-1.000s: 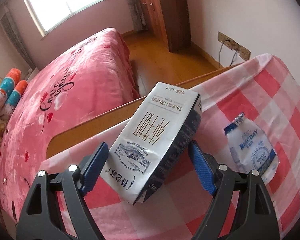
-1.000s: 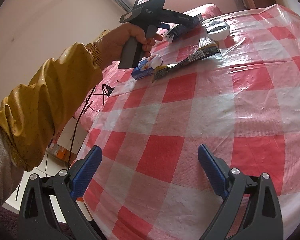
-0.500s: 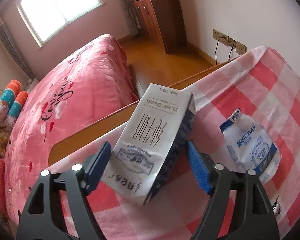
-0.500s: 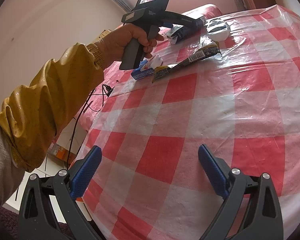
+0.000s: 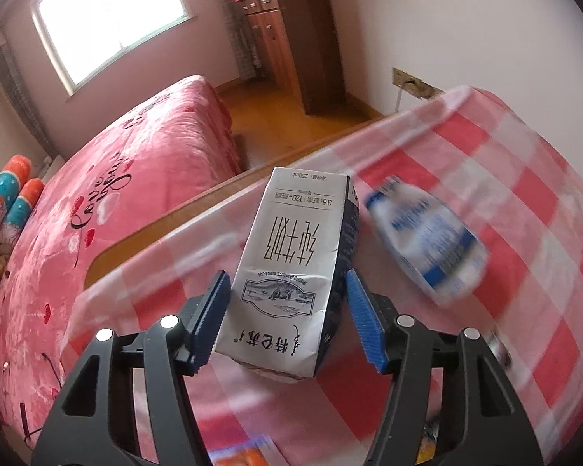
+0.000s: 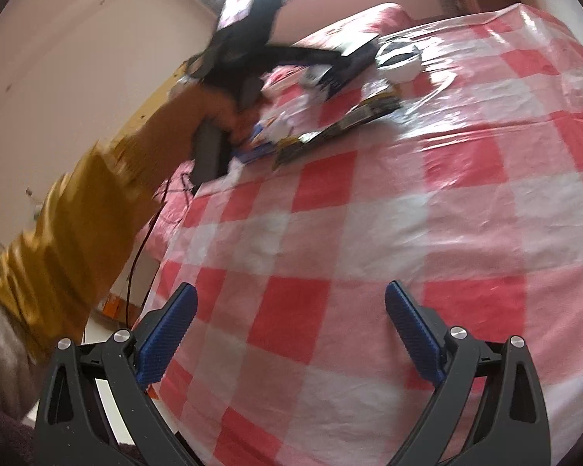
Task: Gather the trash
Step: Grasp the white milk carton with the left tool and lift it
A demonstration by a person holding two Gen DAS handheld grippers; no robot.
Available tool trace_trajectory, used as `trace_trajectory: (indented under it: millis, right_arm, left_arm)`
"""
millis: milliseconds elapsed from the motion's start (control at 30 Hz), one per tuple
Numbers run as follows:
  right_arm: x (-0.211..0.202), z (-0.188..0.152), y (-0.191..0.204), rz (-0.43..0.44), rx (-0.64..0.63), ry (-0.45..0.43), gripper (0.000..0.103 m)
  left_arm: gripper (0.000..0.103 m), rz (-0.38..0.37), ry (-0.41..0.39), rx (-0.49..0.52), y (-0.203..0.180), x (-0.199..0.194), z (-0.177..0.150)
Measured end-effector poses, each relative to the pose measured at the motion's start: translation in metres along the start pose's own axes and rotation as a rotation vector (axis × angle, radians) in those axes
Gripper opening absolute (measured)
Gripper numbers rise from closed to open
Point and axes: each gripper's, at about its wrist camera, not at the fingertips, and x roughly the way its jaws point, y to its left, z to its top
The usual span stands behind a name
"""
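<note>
A silver and dark blue milk carton [image 5: 291,268] sits between the blue pads of my left gripper [image 5: 287,318], which is shut on it above the red-checked tablecloth [image 5: 524,178]. A white and blue milk pouch [image 5: 427,240] lies on the cloth to its right. In the right wrist view the left gripper holds the carton [image 6: 346,66] far across the table, near the pouch [image 6: 398,60] and a dark wrapper [image 6: 353,120]. My right gripper [image 6: 289,330] is open and empty above the near part of the cloth.
A blue and white packet [image 6: 260,143] lies by the wrapper. A pink bed [image 5: 109,194] stands beyond the table's wooden edge [image 5: 198,209]. A wooden wardrobe [image 5: 299,39] and wall sockets [image 5: 412,83] are at the back. A cable [image 6: 144,233] hangs at the table's left side.
My left gripper has closed from wide open onto the carton and tipped it more upright. The right gripper has stayed open and shifted a little.
</note>
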Motion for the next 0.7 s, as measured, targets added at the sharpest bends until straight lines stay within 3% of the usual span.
trace_trajectory:
  millis: [400,567,700]
  right_arm:
    - [-0.029,0.055,-0.019,-0.118,0.016,-0.100,0.096]
    - [-0.019,0.051,-0.033,-0.185,0.030,-0.177,0.096]
    - [-0.005,0.050,-0.039,-0.231,-0.001,-0.160,0.096]
  left_arm:
    - [0.059,-0.073,-0.029,0.006,-0.028,-0.053,-0.056]
    - [0.059,-0.079,-0.050,-0.009,-0.037,-0.072,-0.079]
    - [0.058,-0.080,-0.058,-0.051,-0.036,-0.080,-0.088]
